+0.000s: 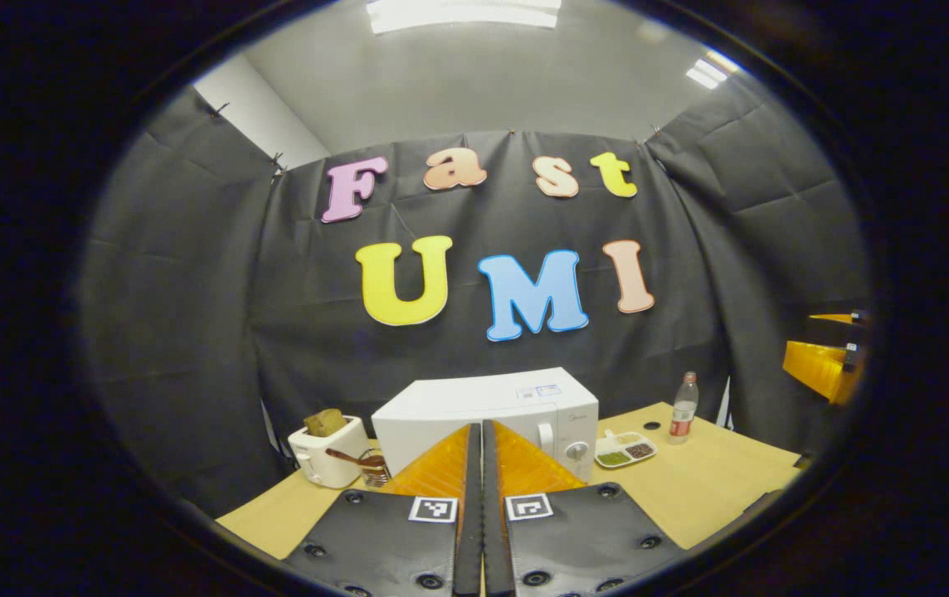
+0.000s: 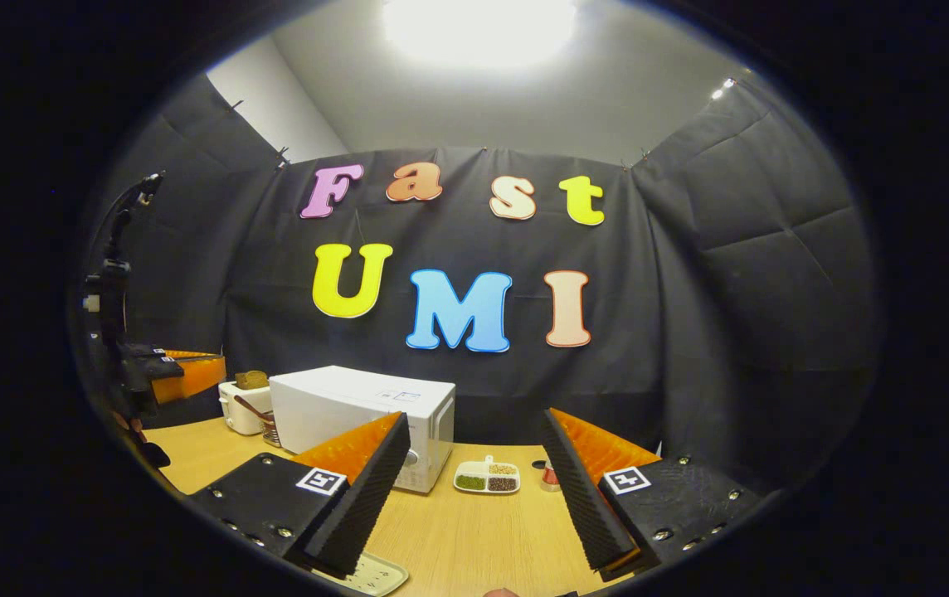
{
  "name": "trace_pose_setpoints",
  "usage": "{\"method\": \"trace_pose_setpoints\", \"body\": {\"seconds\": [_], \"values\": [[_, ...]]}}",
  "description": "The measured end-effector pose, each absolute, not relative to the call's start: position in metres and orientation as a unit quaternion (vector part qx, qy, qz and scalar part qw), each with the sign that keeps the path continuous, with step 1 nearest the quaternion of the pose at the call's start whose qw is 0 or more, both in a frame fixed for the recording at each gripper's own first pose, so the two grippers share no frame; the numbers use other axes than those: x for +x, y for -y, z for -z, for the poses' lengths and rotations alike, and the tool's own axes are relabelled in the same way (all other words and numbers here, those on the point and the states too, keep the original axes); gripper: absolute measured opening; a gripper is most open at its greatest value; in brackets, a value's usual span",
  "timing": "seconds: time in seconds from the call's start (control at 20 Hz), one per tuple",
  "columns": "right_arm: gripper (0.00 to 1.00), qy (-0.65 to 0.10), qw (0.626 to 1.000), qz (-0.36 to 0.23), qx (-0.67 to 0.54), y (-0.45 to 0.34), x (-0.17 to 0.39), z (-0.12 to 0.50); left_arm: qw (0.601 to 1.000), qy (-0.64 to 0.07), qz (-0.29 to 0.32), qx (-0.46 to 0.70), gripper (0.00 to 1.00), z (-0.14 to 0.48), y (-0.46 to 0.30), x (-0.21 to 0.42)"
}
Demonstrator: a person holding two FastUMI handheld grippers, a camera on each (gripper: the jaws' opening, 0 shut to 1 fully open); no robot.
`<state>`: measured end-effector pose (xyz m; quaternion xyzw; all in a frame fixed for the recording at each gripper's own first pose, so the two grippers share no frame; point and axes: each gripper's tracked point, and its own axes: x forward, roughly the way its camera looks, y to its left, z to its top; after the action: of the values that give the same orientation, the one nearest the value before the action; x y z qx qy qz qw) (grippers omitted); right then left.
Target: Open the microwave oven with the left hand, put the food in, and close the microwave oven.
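The white microwave [image 1: 474,402] stands at the back of the wooden table with its door closed, its handle [image 1: 547,437] and knobs on the right side. My left gripper [image 1: 475,426] is shut with nothing between its fingers and points at the microwave's front from a short distance. A white divided dish of food [image 1: 625,450] lies just right of the microwave. In the right gripper view, my right gripper [image 2: 474,424] is open and empty above the table, with the microwave [image 2: 350,406] ahead on the left and the dish [image 2: 487,478] ahead between the fingers.
A white toaster [image 1: 327,452] with bread in it and a small basket stand left of the microwave. A bottle [image 1: 683,406] stands behind the dish. A pale tray [image 2: 367,574] lies under my right gripper's left finger. Black cloth walls enclose the table [image 2: 458,531].
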<state>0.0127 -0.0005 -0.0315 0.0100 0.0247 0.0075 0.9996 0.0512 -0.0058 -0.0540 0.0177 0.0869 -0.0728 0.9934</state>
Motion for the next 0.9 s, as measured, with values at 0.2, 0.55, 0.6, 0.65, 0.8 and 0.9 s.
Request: {"method": "trace_pose_setpoints", "body": {"seconds": [0.2,0.55,0.6,0.65,0.8,0.9], "values": [[0.97,-0.016,0.999,-0.024,0.015,-0.021,0.001,0.024,0.994,-0.093,0.05,0.007,0.07,0.055,-0.025,0.017],[0.97,-0.024,0.999,-0.019,0.016,-0.04,-0.014,0.022,0.995,-0.091,0.037,-0.002,0.35,0.054,-0.063,-0.013],[0.97,-0.024,0.999,-0.018,0.017,-0.043,-0.017,0.02,0.996,-0.085,0.036,-0.004,0.4,0.05,-0.066,-0.015],[0.97,-0.023,0.999,-0.017,0.017,-0.044,-0.02,0.019,0.996,-0.08,0.036,-0.005,0.55,0.048,-0.068,-0.016],[0.97,-0.022,1.0,-0.012,0.011,-0.045,-0.024,0.016,0.997,-0.065,0.034,-0.003,0.9,0.041,-0.073,-0.022],[0.97,-0.022,1.0,-0.011,0.009,-0.048,-0.027,0.014,0.998,-0.06,0.037,0.004,0.99,0.041,-0.075,-0.024]]}}
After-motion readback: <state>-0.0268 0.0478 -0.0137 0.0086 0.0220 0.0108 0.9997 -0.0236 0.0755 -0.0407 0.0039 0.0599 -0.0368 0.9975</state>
